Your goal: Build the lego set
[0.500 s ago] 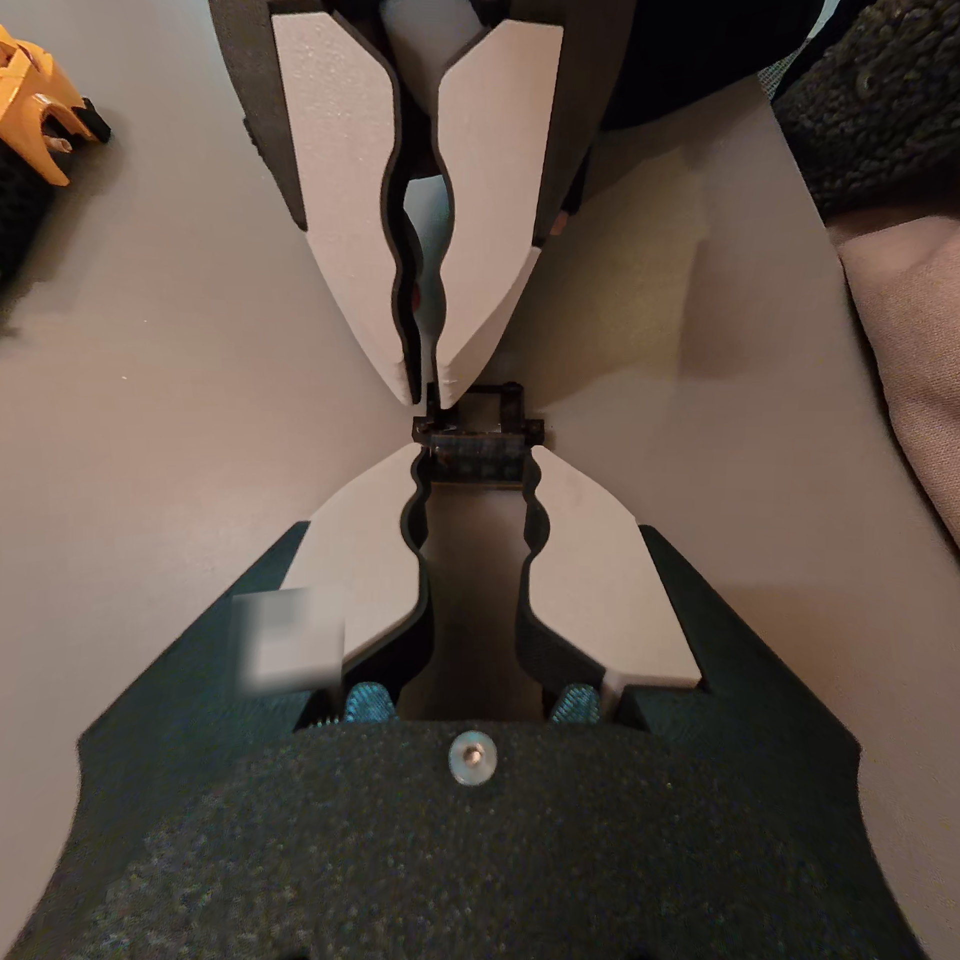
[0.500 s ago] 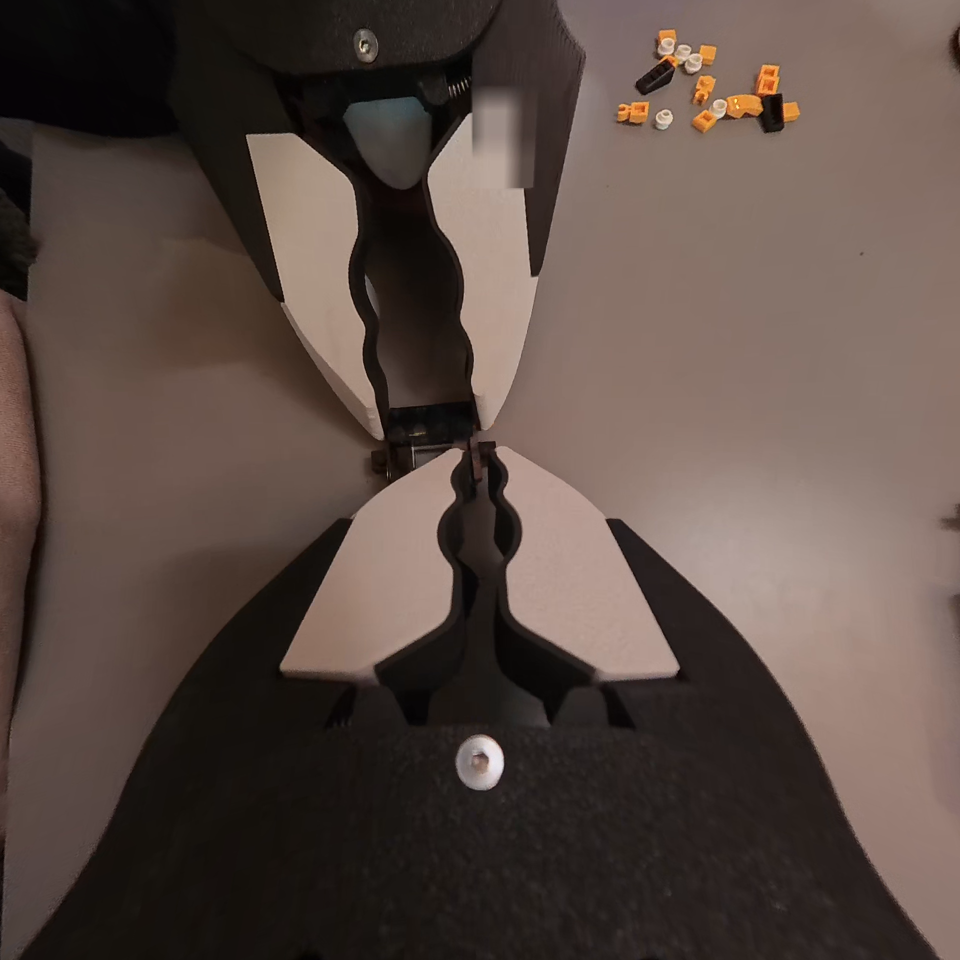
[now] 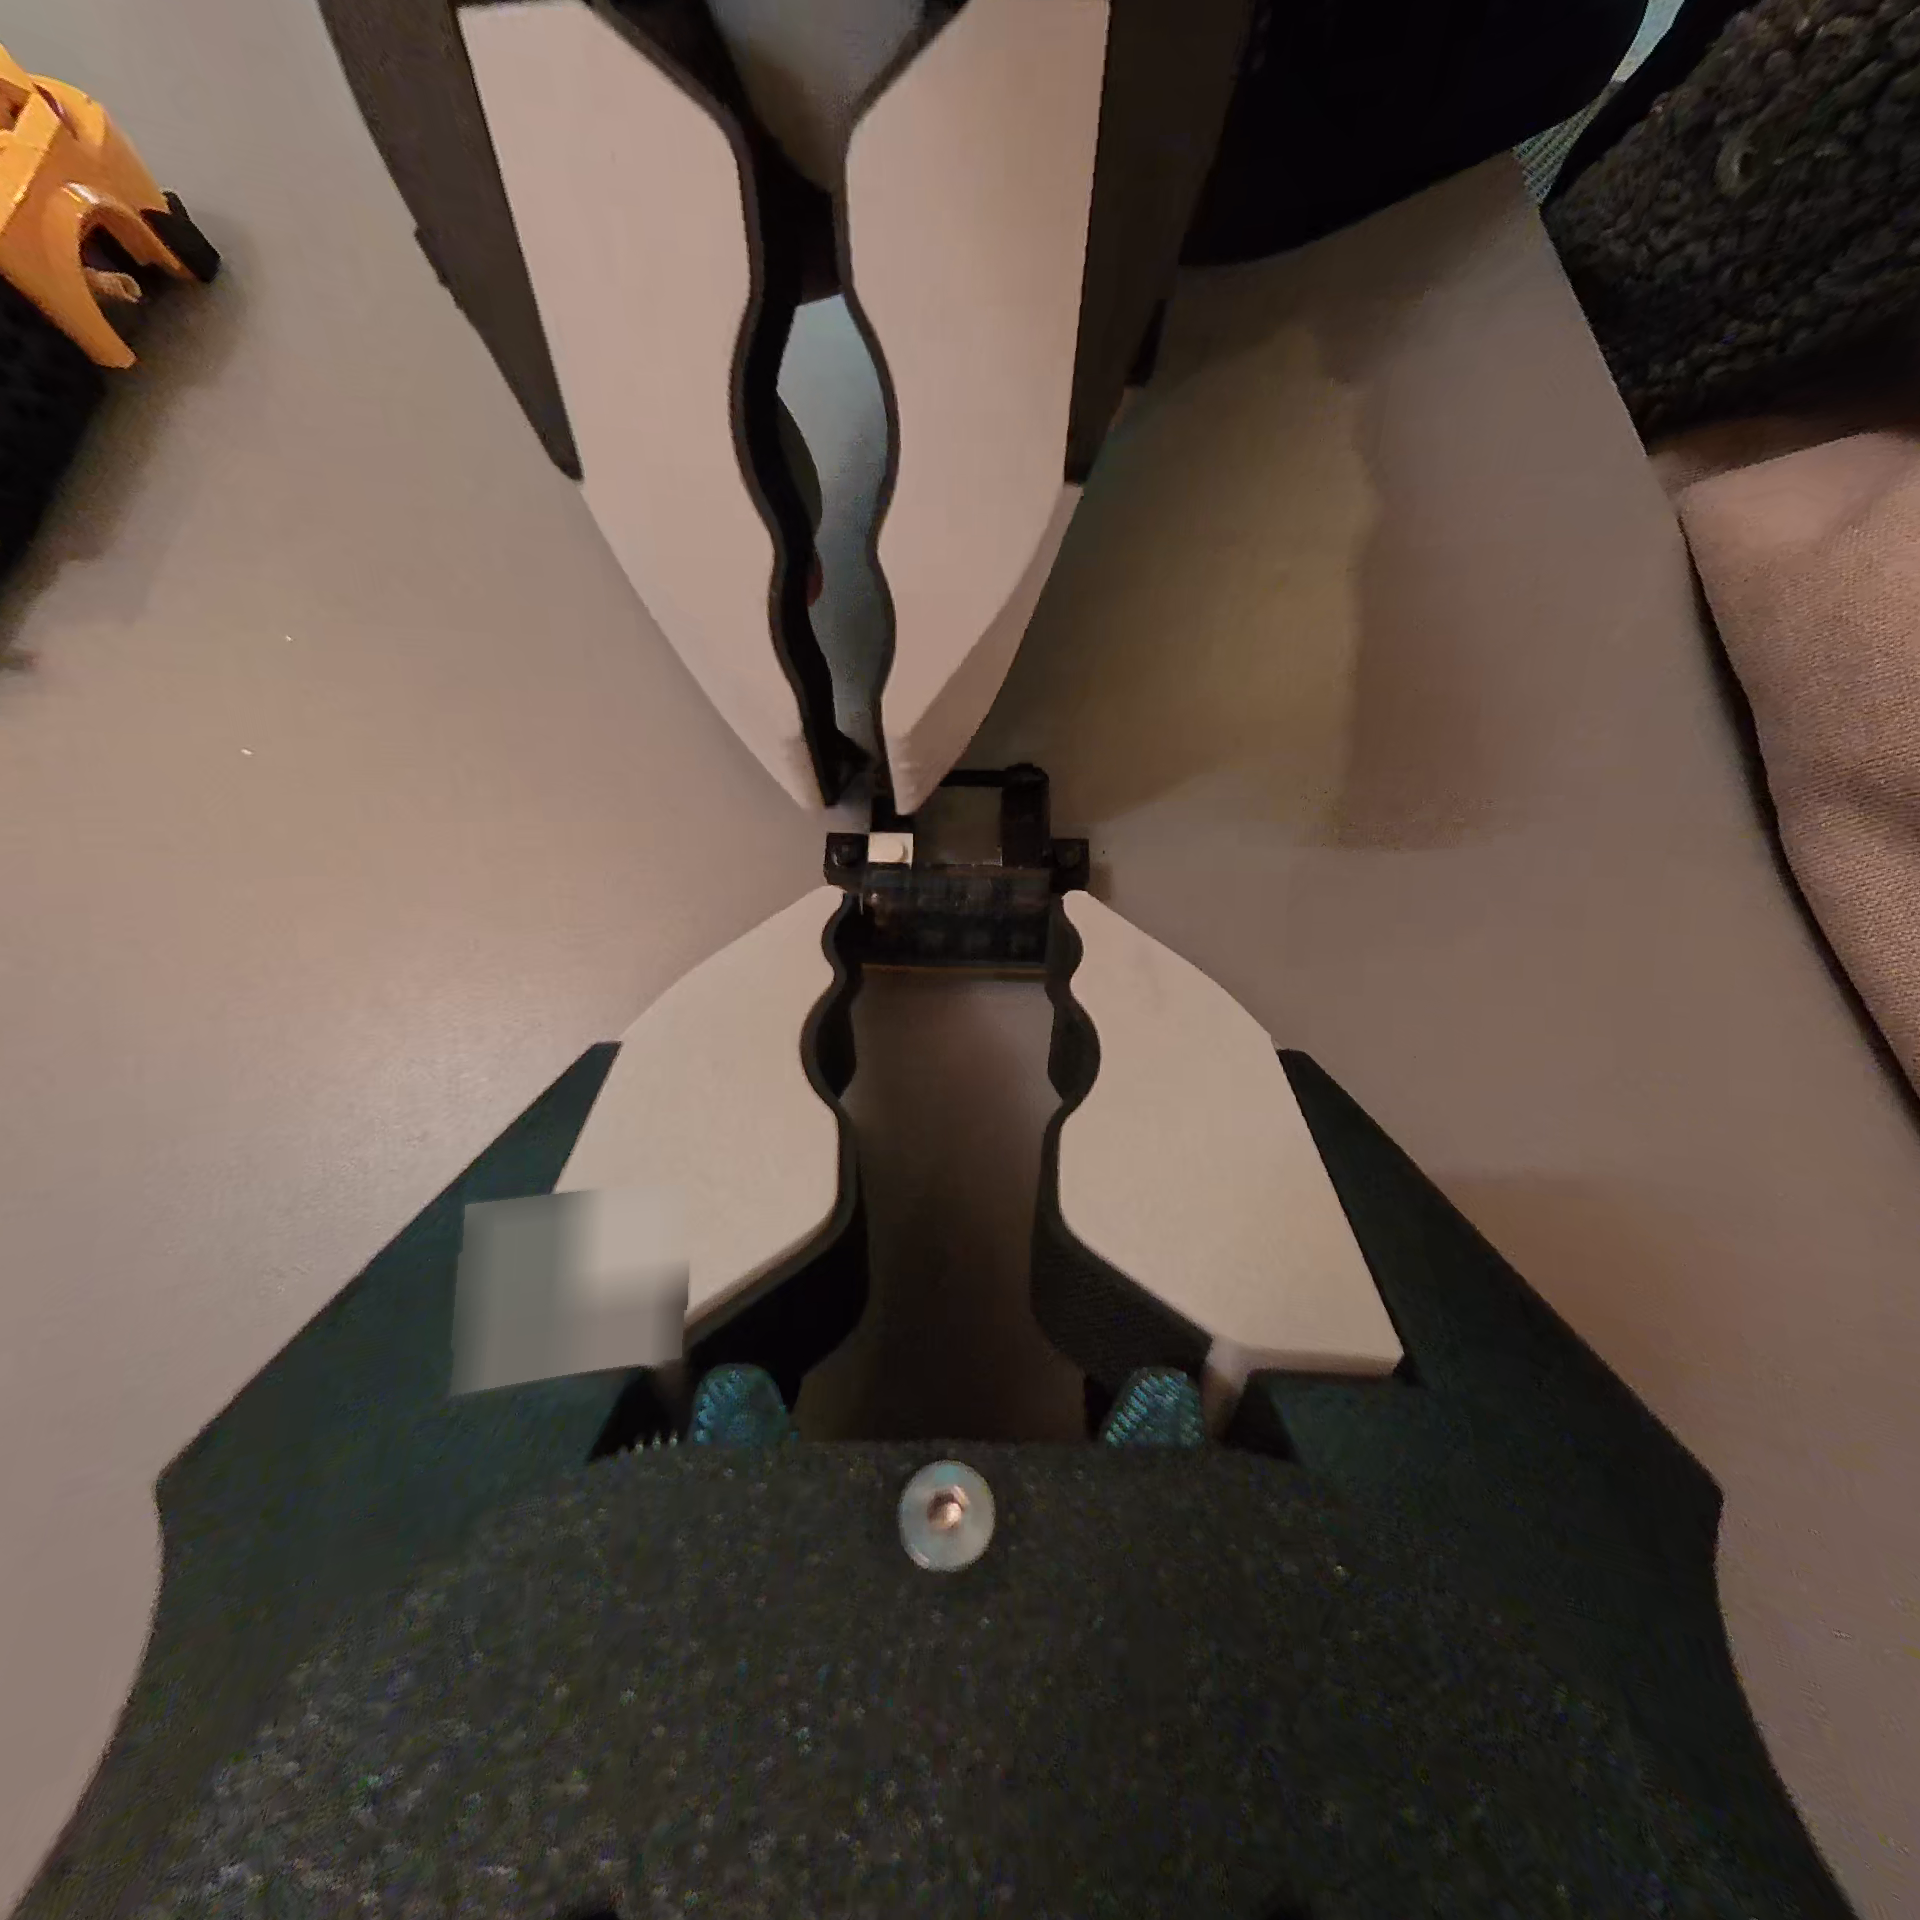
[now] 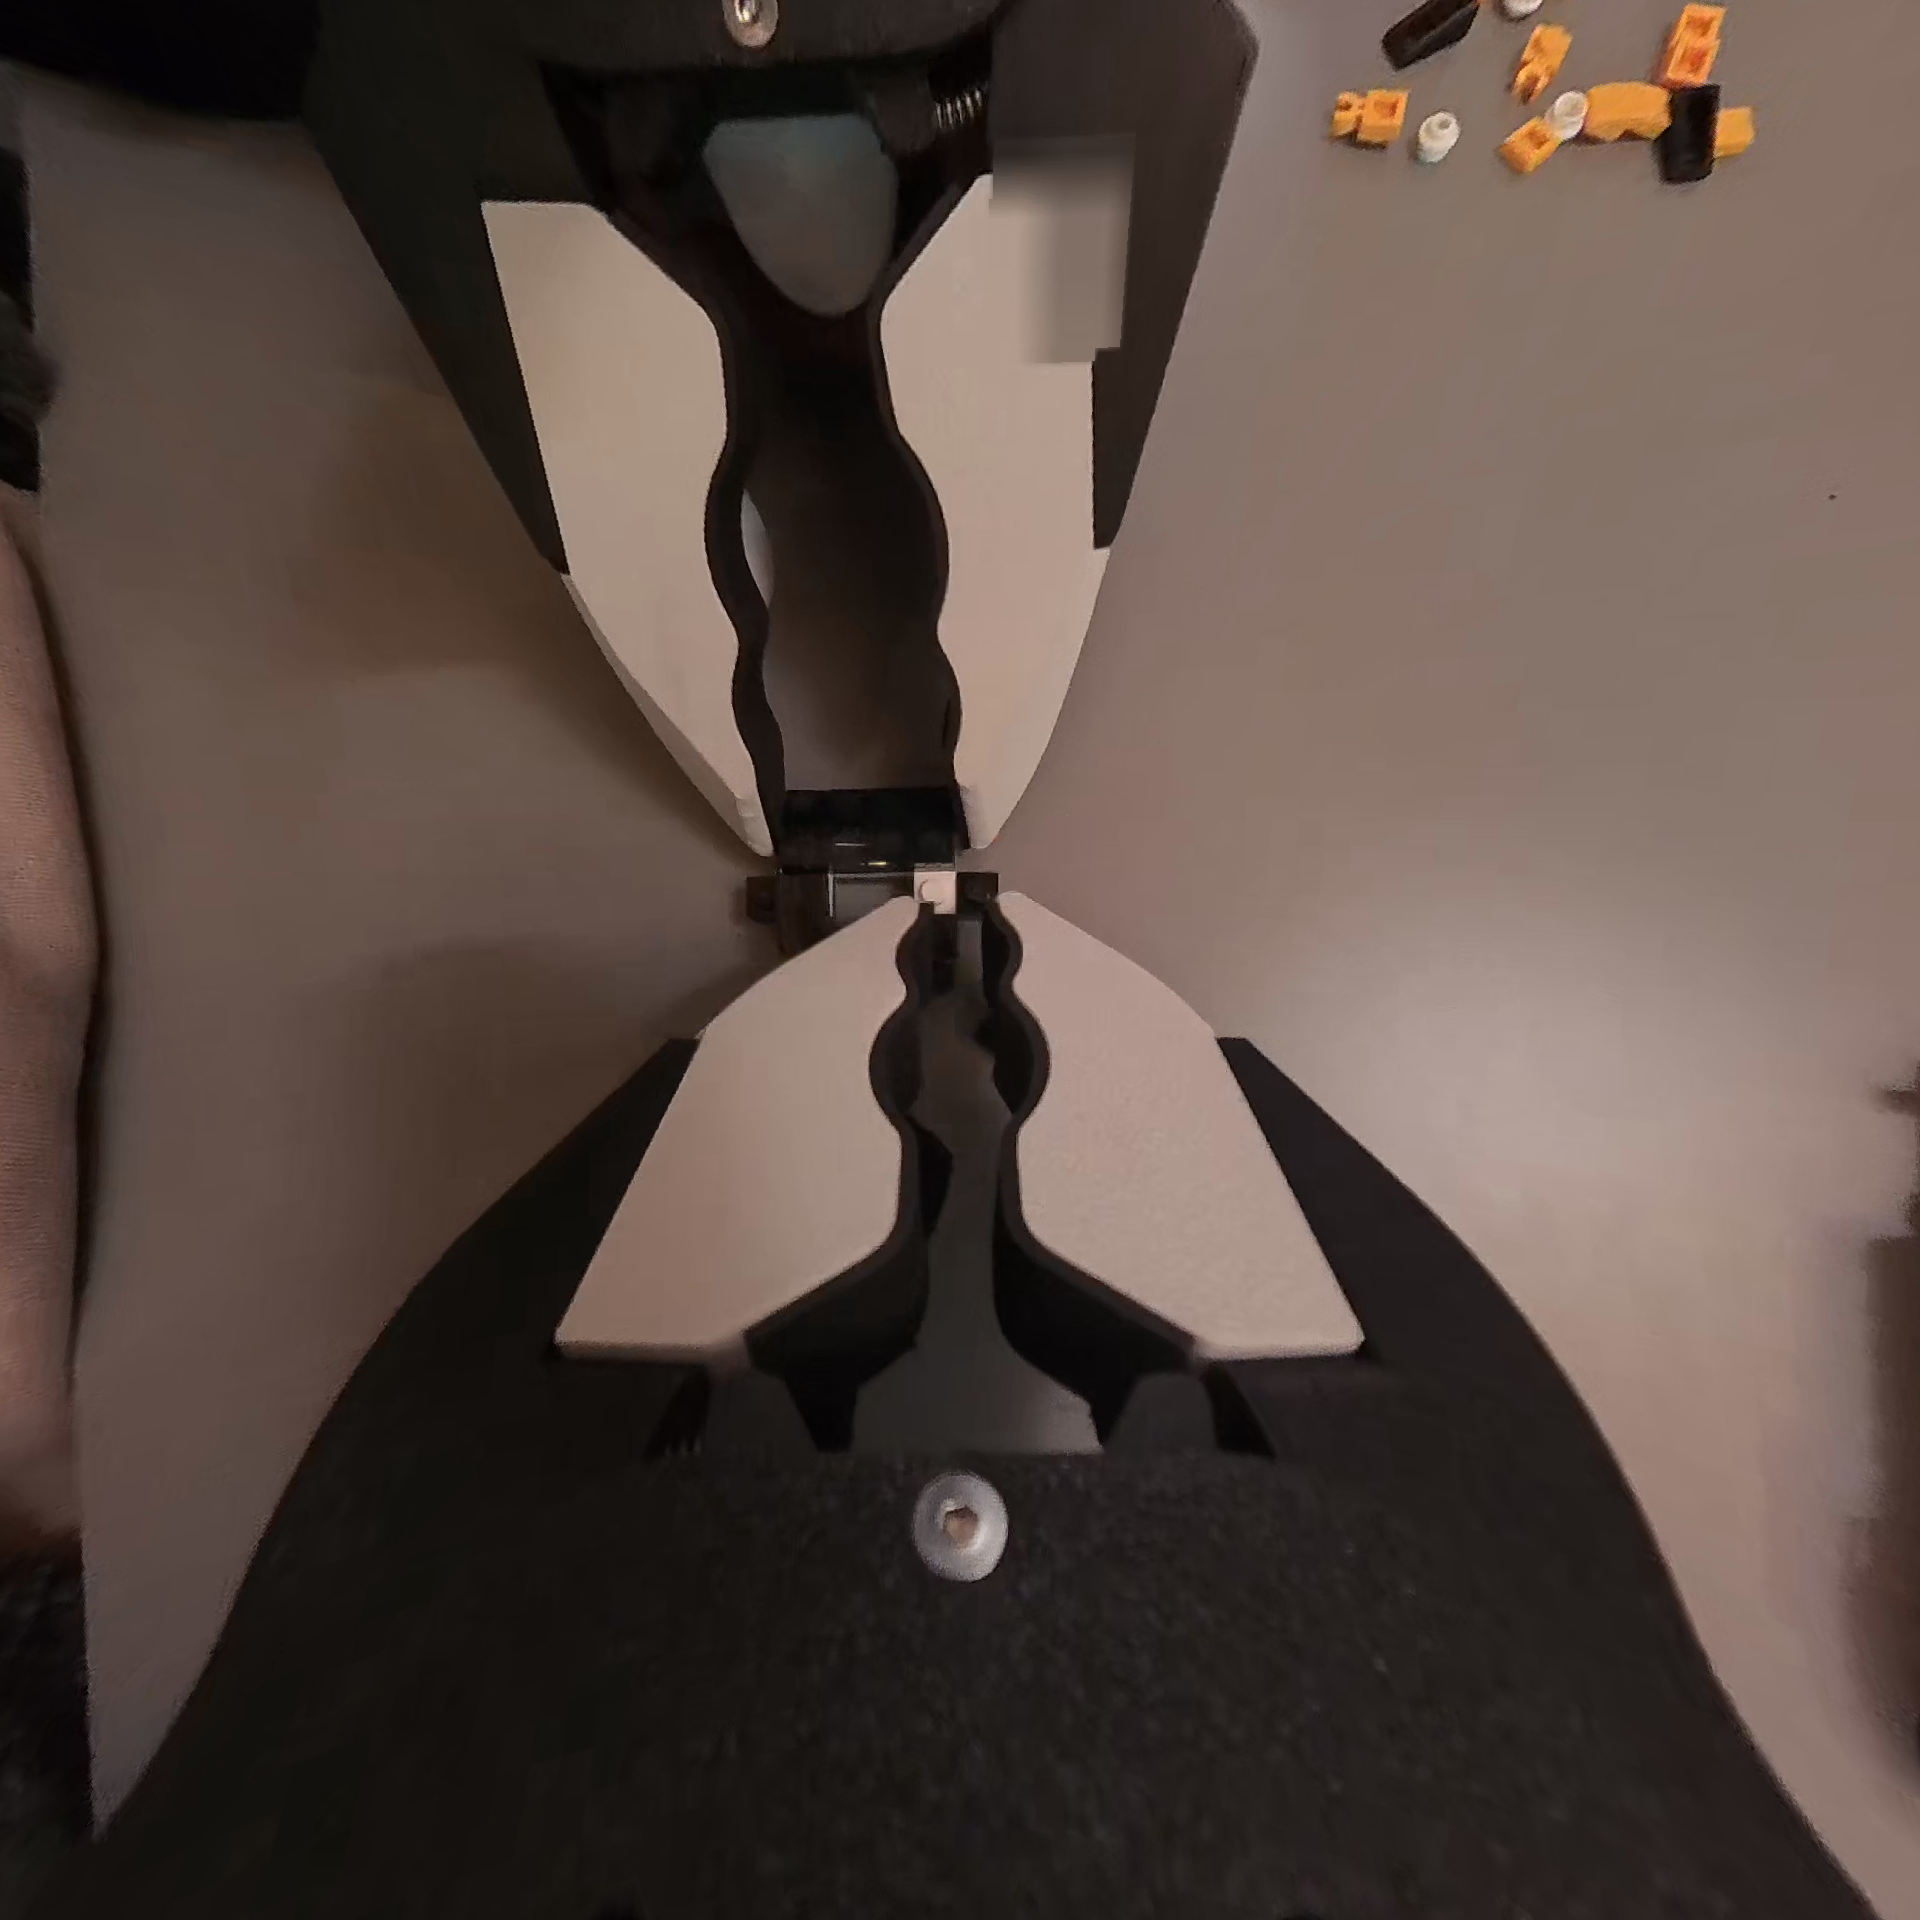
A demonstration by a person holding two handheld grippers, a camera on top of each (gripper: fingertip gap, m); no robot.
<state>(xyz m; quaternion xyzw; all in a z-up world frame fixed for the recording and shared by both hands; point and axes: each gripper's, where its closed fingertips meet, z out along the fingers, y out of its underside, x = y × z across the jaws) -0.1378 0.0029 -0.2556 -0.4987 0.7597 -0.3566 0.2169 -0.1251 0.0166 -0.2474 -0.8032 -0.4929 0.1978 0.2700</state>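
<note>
Tongs of the left hand (image 3: 951, 920), lower centre, clamp the small black lego assembly (image 3: 951, 883) above the pale grey bench (image 3: 312, 935). Beyond, the right tongs (image 3: 868, 795), narrowed almost shut, pinch its far frame edge. Twisting could pop the tiny white piece (image 3: 891, 847) loose; spare orange, white and black bricks (image 4: 1558, 99) lie upper right.
</note>
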